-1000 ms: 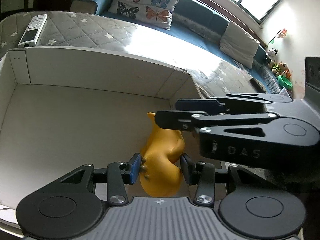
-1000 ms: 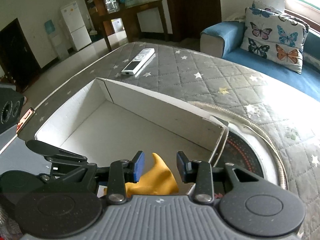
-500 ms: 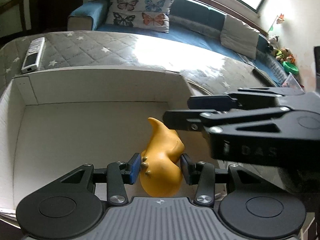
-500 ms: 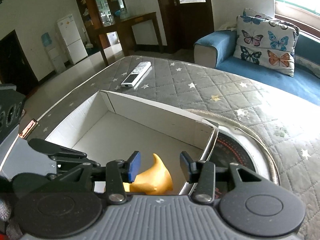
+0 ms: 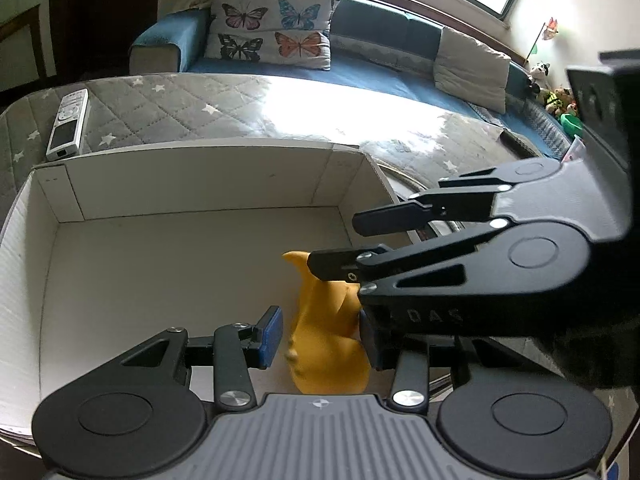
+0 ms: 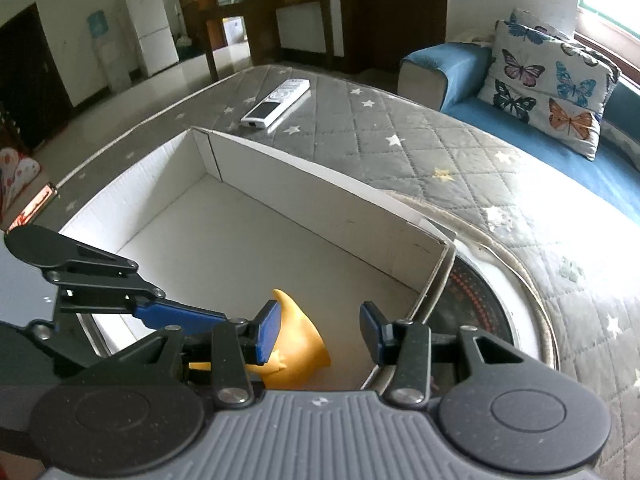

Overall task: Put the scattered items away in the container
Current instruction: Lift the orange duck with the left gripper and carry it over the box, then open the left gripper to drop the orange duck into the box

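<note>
A yellow rubber toy point(image 5: 326, 344) with a pointed tip stands in the near right corner of the white cardboard box point(image 5: 200, 184). My left gripper point(image 5: 320, 338) straddles its body and its jaws are closing; the right pad touches the toy, while a thin gap shows at the left pad. My right gripper point(image 6: 320, 334) hangs over the same corner of the box point(image 6: 320, 208), open, with the toy's tip point(image 6: 298, 332) beside its left pad and well apart from its right pad. In the left wrist view the right gripper point(image 5: 334, 245) reaches in from the right above the toy.
A white remote point(image 6: 276, 104) lies on the grey quilted star cover beyond the box; the left wrist view shows the remote point(image 5: 68, 124) too. A round device with a red dotted ring point(image 6: 492, 300) sits under the box's right corner. A blue sofa with a butterfly pillow point(image 5: 276, 36) stands behind.
The right gripper's jaws have spread apart off the toy's tip and that gripper has drawn back to the right. The toy stays between the left gripper's pads.
</note>
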A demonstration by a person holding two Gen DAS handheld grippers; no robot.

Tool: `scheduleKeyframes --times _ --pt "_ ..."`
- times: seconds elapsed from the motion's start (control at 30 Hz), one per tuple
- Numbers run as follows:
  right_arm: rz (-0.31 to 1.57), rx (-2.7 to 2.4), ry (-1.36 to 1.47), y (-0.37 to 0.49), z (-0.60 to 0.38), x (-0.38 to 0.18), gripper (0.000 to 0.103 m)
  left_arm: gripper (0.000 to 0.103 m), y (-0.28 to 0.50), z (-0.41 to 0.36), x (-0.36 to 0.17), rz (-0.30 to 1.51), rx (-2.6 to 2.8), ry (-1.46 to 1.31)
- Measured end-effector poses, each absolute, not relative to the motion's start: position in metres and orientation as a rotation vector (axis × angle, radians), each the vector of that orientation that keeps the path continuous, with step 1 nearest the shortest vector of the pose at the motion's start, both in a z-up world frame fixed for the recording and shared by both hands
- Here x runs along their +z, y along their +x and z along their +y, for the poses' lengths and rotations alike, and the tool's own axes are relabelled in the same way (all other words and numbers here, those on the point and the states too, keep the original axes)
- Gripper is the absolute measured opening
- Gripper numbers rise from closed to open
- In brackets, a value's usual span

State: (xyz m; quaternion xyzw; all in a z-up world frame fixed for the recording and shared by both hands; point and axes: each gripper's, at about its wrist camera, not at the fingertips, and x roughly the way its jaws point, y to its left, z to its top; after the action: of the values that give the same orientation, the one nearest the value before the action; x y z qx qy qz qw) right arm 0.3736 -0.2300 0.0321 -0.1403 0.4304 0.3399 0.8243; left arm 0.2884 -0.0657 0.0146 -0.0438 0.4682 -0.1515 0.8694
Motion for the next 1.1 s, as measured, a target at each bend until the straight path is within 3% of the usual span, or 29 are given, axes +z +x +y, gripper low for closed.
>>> scheduleKeyframes --times 0.5,1.1 --pt "0.863 0.686 -0.204 0.361 -0.252 0.051 0.045 0.044 0.287 -0.044 0.014 1.002 -0.315 -0.199" --pt "0.734 0.573 0.034 0.297 -0.334 0.074 0.049 0.039 0.303 -0.028 -0.013 1.06 -0.281 -0.605"
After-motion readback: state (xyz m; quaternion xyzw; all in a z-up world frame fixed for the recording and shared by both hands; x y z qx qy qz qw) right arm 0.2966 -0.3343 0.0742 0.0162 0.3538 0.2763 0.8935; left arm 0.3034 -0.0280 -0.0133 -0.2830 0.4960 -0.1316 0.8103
